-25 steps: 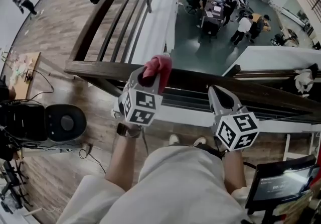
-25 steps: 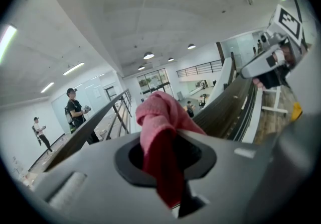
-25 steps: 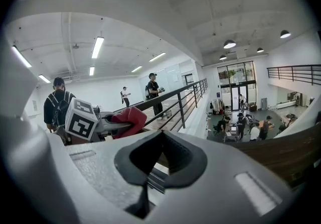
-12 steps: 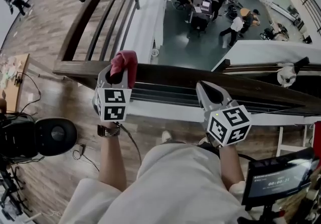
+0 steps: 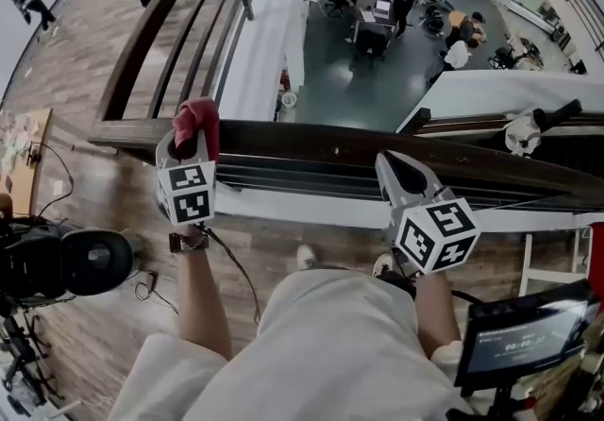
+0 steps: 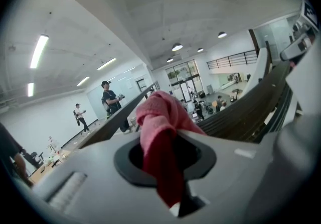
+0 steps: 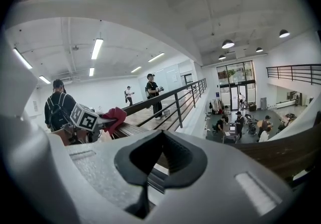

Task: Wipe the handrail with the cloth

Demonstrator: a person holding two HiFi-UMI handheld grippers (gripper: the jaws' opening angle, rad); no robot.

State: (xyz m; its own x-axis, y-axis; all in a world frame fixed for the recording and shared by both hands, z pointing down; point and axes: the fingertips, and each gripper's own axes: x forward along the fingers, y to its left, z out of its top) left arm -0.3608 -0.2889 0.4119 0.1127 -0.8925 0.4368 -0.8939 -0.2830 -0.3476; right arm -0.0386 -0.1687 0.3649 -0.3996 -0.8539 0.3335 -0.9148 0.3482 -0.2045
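The left tongs (image 5: 189, 140) are clamped on a crumpled, soft pink-red cloth (image 5: 199, 114), its bunched folds bulging out past the tips. The cloth sits on the dark brown wooden handrail (image 5: 311, 141), a long flat-topped bar, near its left corner. The right tongs (image 5: 400, 174) are pressed together with nothing between them, poised over the same rail further right.

Left gripper (image 5: 188, 140) sitting at 9 o'clock in head view, nose pointing 12 o'clock, jaws clamping bunched red cloth (image 5: 199, 114). Left forearm (image 5: 200, 301) reaching up from 7 o'clock. Right gripper (image 5: 400, 174) sitting at 3 o'clock, nose tilting toward 11 o'clock, jaws pressing together tip to tip. Right forearm (image 5: 434, 315) rising from 5 o'clock. Grippers staying well apart, both arms extending forward.
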